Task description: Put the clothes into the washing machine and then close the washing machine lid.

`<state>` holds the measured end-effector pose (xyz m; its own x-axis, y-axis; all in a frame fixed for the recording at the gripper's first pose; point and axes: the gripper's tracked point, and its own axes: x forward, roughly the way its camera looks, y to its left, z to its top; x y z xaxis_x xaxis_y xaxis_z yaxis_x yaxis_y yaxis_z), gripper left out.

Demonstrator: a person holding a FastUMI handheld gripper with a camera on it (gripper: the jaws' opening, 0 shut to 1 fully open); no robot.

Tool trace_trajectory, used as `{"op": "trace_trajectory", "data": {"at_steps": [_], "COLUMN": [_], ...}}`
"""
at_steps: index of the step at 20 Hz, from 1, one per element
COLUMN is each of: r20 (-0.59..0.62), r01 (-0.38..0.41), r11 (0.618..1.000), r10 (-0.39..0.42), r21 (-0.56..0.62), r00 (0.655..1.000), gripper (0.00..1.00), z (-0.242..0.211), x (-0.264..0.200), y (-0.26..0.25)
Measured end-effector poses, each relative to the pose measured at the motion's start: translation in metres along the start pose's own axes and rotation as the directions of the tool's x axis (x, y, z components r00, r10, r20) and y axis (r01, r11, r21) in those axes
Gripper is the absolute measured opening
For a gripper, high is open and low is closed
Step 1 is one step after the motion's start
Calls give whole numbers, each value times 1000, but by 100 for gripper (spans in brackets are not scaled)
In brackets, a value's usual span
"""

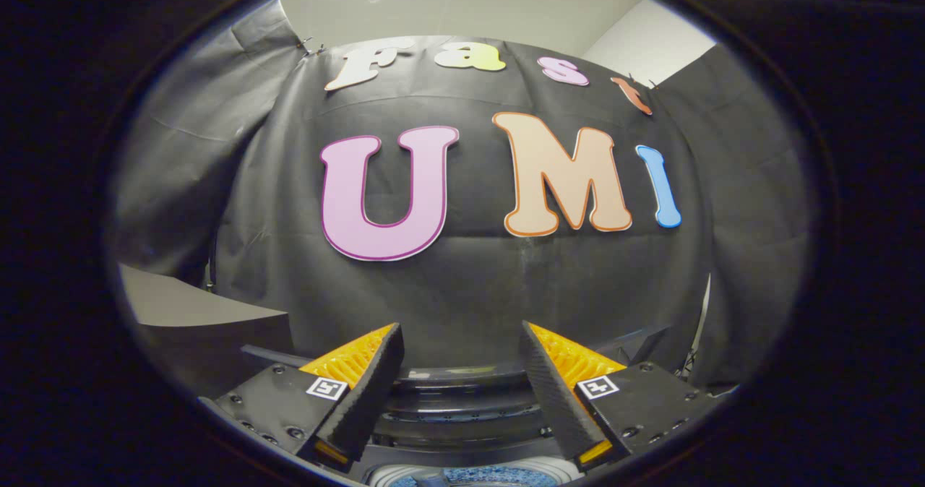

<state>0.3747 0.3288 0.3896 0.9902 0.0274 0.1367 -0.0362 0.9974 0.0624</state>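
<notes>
**Washer load: lid stage pending**

Black cloth wall backs the booth, directly behind the washing machine (462,400). Item 1: gripper (461,393), fingers spread apart, nothing between them, held above the machine's raised dark lid (462,384). Item 2: blue speckled clothes (477,477), seemingly lying in the drum below the fingers. Status, judged: loading looks done; closing the lid remains.

You face the booth's black cloth wall (462,285), which hangs creased across the far side. Its left panel (188,154) folds toward you, and clips (309,45) pin its top corner. Above it you see a pale ceiling (506,10). A grey slanted board (195,306) sits low at the left.
</notes>
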Motion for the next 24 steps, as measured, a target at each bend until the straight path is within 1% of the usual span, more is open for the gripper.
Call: {"op": "trace_trajectory", "data": {"at_steps": [13, 18, 24], "r20": [-96, -128, -130], "r01": [-5, -35, -68], "r11": [1000, 999, 998], "r10": [4, 32, 66], "r21": [-14, -21, -7], "r00": [995, 991, 989], "gripper": [99, 99, 99], "z": [-6, -12, -15], "x": [-17, -29, -34], "y": [-2, -3, -3]}}
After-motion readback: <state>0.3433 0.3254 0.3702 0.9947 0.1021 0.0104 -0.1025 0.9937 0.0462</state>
